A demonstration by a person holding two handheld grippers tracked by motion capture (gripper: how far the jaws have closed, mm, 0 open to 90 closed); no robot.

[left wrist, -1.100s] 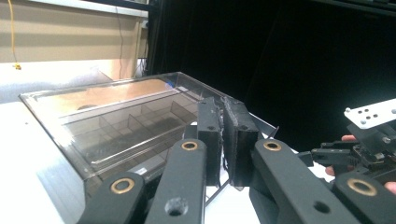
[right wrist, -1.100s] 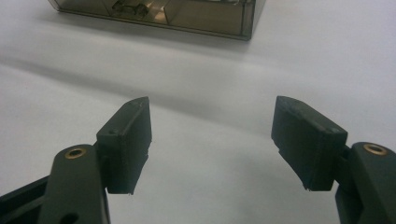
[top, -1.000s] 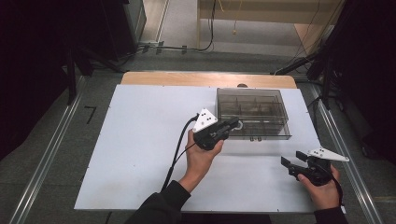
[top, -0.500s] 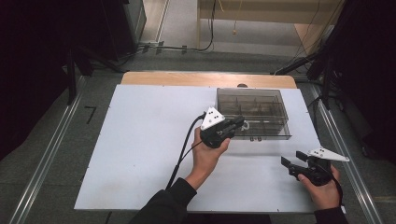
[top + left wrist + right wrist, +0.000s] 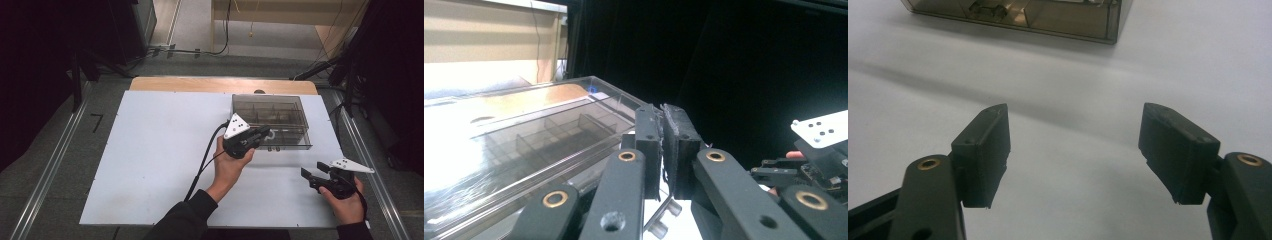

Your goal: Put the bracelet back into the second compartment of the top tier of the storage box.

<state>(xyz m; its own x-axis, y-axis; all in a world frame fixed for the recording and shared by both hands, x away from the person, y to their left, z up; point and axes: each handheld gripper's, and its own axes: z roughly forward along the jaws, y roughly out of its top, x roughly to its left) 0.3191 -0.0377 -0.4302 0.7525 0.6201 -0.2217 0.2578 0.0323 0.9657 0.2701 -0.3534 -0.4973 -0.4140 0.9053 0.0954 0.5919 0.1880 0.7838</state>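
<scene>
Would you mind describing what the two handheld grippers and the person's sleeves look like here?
Both the left gripper and the right gripper are black, with blocky jaw pads on linkage arms pinned by brass-coloured rivets. Each carries a pale three-cornered plate with dark dots on top. A black cable trails from the left one. The sleeves are dark.

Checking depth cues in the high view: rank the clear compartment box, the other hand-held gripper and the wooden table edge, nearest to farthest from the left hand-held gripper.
1. Clear compartment box: right at the tips of the left hand-held gripper, along the box's near edge.
2. Right hand-held gripper: nearer the person, to the right, jaws open.
3. Wooden table edge: along the far side, beyond the white table top.
</scene>
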